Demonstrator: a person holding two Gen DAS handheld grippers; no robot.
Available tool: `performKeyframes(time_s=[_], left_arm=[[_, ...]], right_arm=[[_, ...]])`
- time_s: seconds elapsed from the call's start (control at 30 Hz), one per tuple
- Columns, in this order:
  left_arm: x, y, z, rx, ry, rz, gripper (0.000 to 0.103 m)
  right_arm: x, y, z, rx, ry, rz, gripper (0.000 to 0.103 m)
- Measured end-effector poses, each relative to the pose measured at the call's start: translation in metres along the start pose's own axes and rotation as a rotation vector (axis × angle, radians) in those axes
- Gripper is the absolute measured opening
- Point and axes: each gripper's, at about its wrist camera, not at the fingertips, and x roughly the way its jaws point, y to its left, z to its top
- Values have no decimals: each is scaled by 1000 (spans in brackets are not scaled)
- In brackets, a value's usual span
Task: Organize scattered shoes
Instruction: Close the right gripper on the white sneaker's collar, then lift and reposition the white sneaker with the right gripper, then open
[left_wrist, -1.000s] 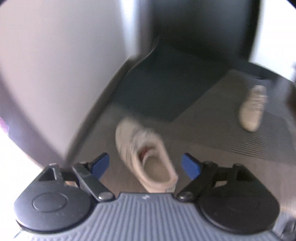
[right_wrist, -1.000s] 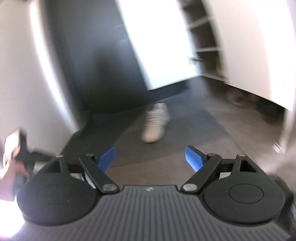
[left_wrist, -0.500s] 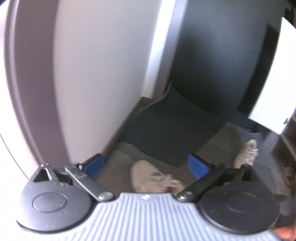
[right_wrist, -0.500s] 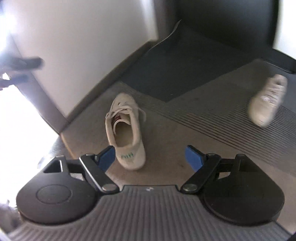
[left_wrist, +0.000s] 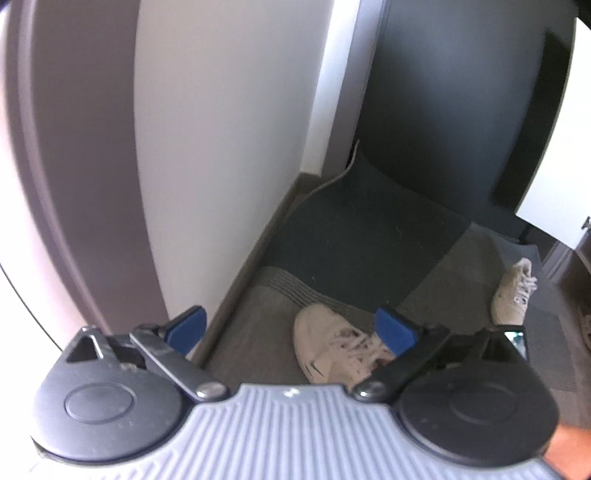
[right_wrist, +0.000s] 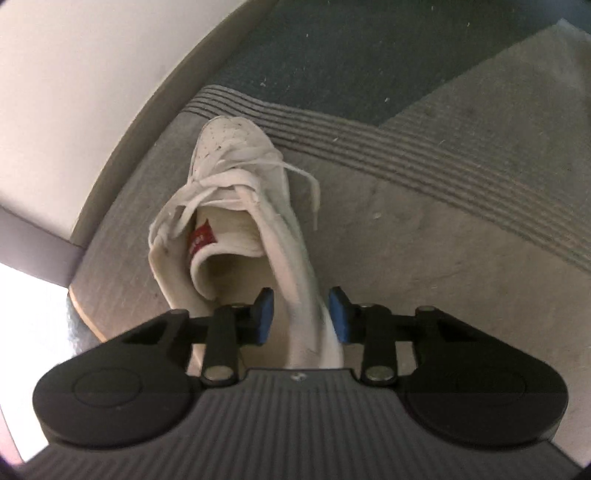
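A white sneaker (right_wrist: 240, 206) with a red tongue label lies on the grey floor mat, toe pointing away. My right gripper (right_wrist: 301, 319) has its blue pads closed on the right side wall of the shoe near the heel. The same sneaker shows in the left wrist view (left_wrist: 332, 347), just beyond my left gripper (left_wrist: 291, 326), which is open and empty above the floor. A second white sneaker (left_wrist: 515, 291) lies farther off at the right on the mat.
A white wall (left_wrist: 221, 147) with a baseboard runs along the left. A dark mat (left_wrist: 362, 236) lies before a dark door (left_wrist: 461, 103). A striped grey mat (right_wrist: 424, 166) covers the floor. A white cabinet door (left_wrist: 565, 177) hangs at the right.
My right gripper has moved down to the near sneaker and shut on its side wall. My left gripper has shifted little and stays open.
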Motion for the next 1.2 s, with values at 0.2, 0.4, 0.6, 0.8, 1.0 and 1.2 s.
performKeyframes(time_s=[0.2,0.4,0.6,0.8,1.0,1.2], left_arm=[[-15,7,1,-2,-45,-61,97],[-23,12,6,-14,-54,-104,96],[-29,13,3,0,-55,-126,96],[-25,20,1,13,-32,-134,96],[-28,23,0,0,-14,-180,97],[-42,28,-8,-2,37,-296,97]], right_arm=[[-3,15,-11,-29,29,-21,21],[-3,35,-34,50,83,37,21],[-10,51,-51,106,87,40,21],[2,54,-61,160,77,22,23],[1,67,-71,156,70,4,25],[0,57,-71,229,78,39,30]])
